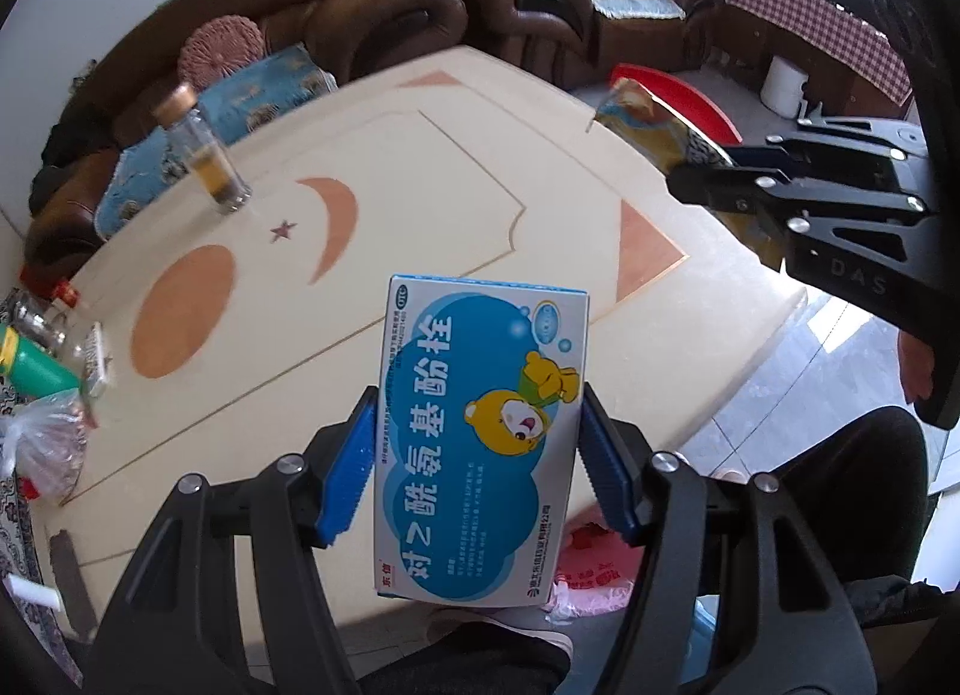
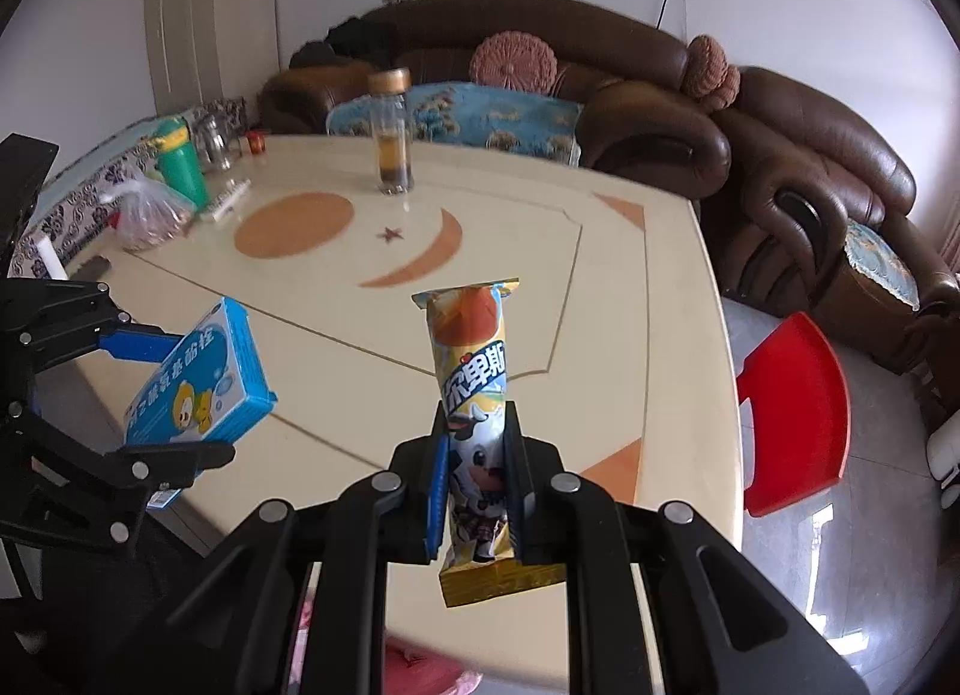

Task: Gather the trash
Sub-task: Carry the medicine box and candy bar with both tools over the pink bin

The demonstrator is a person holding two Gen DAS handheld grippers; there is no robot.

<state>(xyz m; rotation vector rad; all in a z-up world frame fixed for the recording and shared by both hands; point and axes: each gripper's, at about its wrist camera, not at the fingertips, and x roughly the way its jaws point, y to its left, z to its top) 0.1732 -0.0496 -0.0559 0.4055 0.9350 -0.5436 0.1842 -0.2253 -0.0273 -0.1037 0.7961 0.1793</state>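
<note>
My left gripper (image 1: 480, 443) is clamped on a blue-and-white medicine box (image 1: 480, 437); the blue pads (image 1: 351, 467) press its two long sides, and the box stands up in the centre of the left wrist view, held above the near edge of the table (image 1: 420, 167). In the right wrist view the same box (image 2: 198, 383) shows at the lower left, tilted, with the left gripper (image 2: 180, 401) around it.

My right gripper (image 2: 477, 455) is closed narrow on a yellow snack wrapper (image 2: 474, 383) printed with a cartoon cow. The wrapper stands upright between the fingers, its sealed bottom end hanging below them and its top end rising over the table (image 2: 630, 287) in the middle of the frame. From the left wrist camera I see the right gripper (image 1: 708, 191) at the right edge, with the wrapper (image 1: 654, 125) sticking out toward the upper middle.

Farther out on the table, a clear glass bottle (image 2: 393, 134) with a gold cap and dark liquid at its base stands upright beyond the star and crescent inlays. At the left of the right wrist view sit a green bottle (image 2: 177, 167) and a clear plastic bag (image 2: 150, 215), close together. A red stool (image 2: 798, 413) stands just off the table's right edge, and a brown leather sofa (image 2: 660, 95) runs across the top of the frame. A pink plastic bag (image 1: 591, 575) lies below the table edge, at the bottom of the left wrist view.
</note>
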